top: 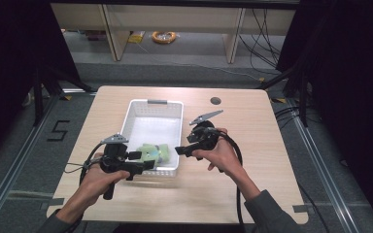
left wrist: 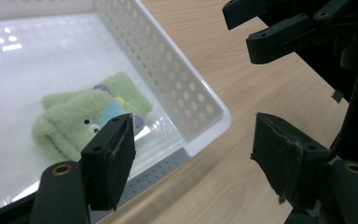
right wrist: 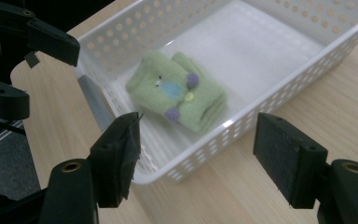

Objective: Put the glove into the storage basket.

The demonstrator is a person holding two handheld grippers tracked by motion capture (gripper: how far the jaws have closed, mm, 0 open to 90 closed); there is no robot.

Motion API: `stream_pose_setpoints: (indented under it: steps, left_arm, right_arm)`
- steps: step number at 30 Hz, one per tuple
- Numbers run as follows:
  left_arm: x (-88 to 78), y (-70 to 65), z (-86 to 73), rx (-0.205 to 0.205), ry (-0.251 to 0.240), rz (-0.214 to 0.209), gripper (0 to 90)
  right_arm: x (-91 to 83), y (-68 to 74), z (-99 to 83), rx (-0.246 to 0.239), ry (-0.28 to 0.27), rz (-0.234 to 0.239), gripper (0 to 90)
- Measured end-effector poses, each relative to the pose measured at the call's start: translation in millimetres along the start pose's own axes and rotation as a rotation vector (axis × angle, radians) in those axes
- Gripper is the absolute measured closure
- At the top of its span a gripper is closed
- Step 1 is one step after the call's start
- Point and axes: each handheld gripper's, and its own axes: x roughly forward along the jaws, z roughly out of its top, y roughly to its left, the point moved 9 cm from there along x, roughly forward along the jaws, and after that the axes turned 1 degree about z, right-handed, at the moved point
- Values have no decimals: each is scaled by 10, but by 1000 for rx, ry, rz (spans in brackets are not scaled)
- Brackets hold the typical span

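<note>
While you had both grippers hanging over the near end of the white perforated plastic basket (top: pixel 154 121), the folded green fleece cloth with the little purple and blue patches (top: pixel 154 152) was lying flat on the basket floor, tucked into the near corner and touching neither gripper. Your left gripper (top: pixel 143 160) sat just at the basket's near-left rim with its jaws spread apart and nothing between the pads — in the left gripper view the cloth (left wrist: pixel 85 122) showed past the left jaw, down inside the basket (left wrist: pixel 186 100). Your right gripper (top: pixel 182 150) was over the near-right rim, jaws likewise released and empty; in the right gripper view the cloth (right wrist: pixel 177 91) lay beyond the gap between them, inside the basket wall (right wrist: pixel 242 126). Both hands were on the grips, tips pointed at each other across the corner. Basket sat roughly mid-way on the light wooden table (top: pixel 257 145), long side running away from you.
</note>
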Motion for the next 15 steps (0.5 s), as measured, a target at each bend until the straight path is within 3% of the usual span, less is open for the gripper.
stream_pose_setpoints:
  steps: [3,6,9,11,13,15]
  left_arm:
    - [-9,-54,-18,12,-5,1,290]
    - [-6,-109,-42,20,-10,-3,288]
    - [-5,-167,-78,36,0,-19,285]
    - [4,-204,-98,53,-11,-7,283]
    - [9,-236,-123,59,-3,-20,267]
    - [17,-266,-139,61,-10,-21,248]
  right_arm:
    - [-79,-8,-58,19,-12,-9,328]
    - [-163,-38,-102,1,-28,-11,324]
    - [-244,-40,-153,13,-38,-16,323]
    - [-275,-50,-186,3,-51,-16,322]
    - [-307,-13,-239,32,-52,2,317]
    - [-341,-46,-293,19,-62,-16,306]
